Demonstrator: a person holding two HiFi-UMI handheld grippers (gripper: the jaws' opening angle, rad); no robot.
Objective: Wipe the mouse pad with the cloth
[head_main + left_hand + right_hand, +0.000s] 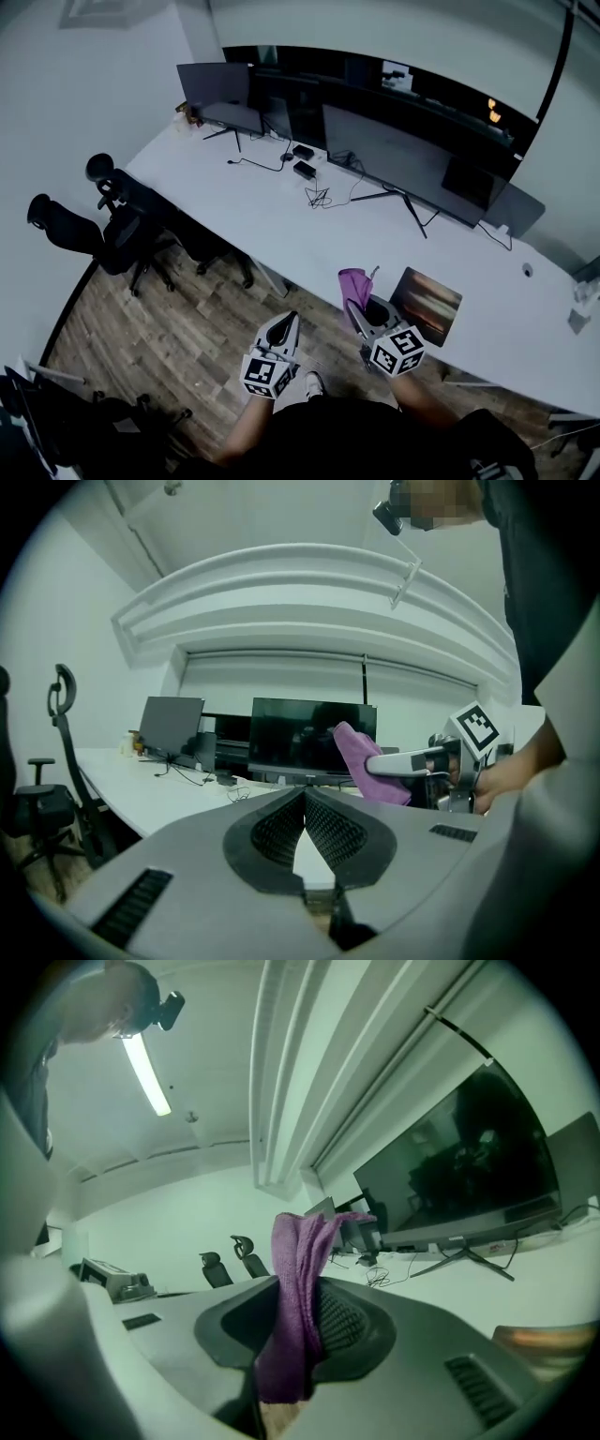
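Observation:
A purple cloth (353, 284) sticks up from my right gripper (361, 302), which is shut on it at the near edge of the white desk. In the right gripper view the cloth (298, 1312) hangs folded between the jaws. The mouse pad (427, 305), dark with a brown picture on it, lies flat on the desk just right of that gripper, and its corner (539, 1340) shows low at the right. My left gripper (281, 330) hangs over the floor in front of the desk, shut on nothing; its tips (304, 792) meet. The cloth (367, 771) also shows in the left gripper view.
The long white desk (281, 216) carries several dark monitors (394, 159), cables (319, 195) and small black boxes (303, 169). Black office chairs (117, 220) stand at the left on the wood floor (178, 347). A small white item (578, 321) sits at the desk's far right.

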